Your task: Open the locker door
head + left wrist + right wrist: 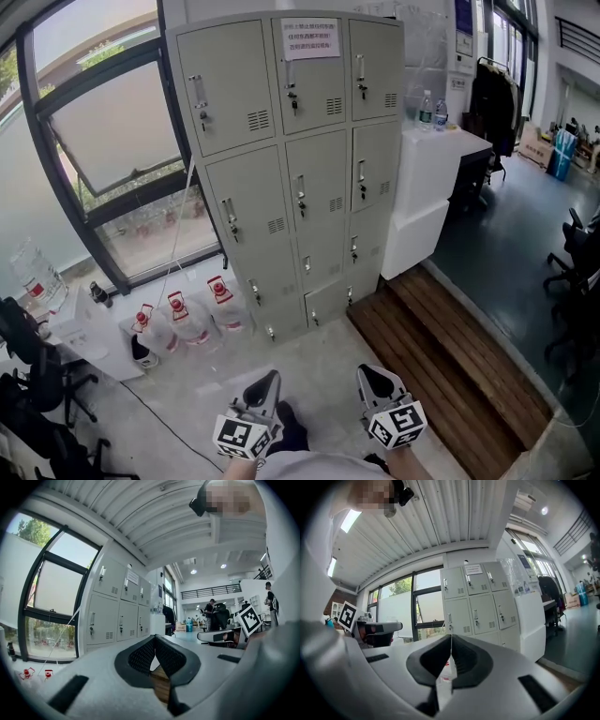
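Plainly, both claws are idle: the left gripper [270, 379] has its jaws pressed tip to tip with nothing between them, and the right gripper [368, 372] is the same, closed and empty. They sit side by side, low and close to the person's body.

In the head view the locker [300, 169] stands at 12 o'clock from the pair, well apart from them across bare floor. The left gripper lines up under the middle column and the right one under the right-hand column, neither clearly nearer. Each of the doors [317, 190] is shut, so whatever the compartments hold is hidden. The handles [301, 192] run vertically along each door's left edge, so the hinges are probably on the right, and a pull should swing a door that way.

At 10 o'clock, red-capped water jugs [184, 319] stand beside the locker's foot; they look filled, though the view is too small to be sure.
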Demonstrator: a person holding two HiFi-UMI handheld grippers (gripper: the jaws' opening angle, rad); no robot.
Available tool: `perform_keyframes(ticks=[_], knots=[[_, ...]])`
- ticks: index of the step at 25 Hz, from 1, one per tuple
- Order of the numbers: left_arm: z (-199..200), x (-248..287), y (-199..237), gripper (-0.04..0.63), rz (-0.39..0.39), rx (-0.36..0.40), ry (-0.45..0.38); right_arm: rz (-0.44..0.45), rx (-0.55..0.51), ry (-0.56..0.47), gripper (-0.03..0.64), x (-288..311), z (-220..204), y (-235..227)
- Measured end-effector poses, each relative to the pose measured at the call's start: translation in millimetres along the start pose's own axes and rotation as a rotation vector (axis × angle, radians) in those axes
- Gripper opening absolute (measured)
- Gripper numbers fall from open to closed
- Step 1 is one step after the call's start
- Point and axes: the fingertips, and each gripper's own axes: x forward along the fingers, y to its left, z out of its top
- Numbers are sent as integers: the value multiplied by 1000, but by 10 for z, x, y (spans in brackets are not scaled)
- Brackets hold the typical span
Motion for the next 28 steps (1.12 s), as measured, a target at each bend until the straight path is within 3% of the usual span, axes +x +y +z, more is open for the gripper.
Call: perform_keyframes(ticks=[6,12,18,23,28], knots=[[-90,732,677,5,-35,-10,-12,-34,0,-2,14,859,-38,-335],[3,1671,1686,5,-84,14,-18,-79,0,-20,14,2099,79,-649],[209,2359,2703,5,-86,30,-80,-126,-15,-50,14,3190,310,-873],[193,2729,2988,5,-94,14,-77,-120,-28,-38,14,3667,405,-1032],[114,2918,3114,5,-25,-49,-55,-73,-22,-18,14,4002,408,-1256]])
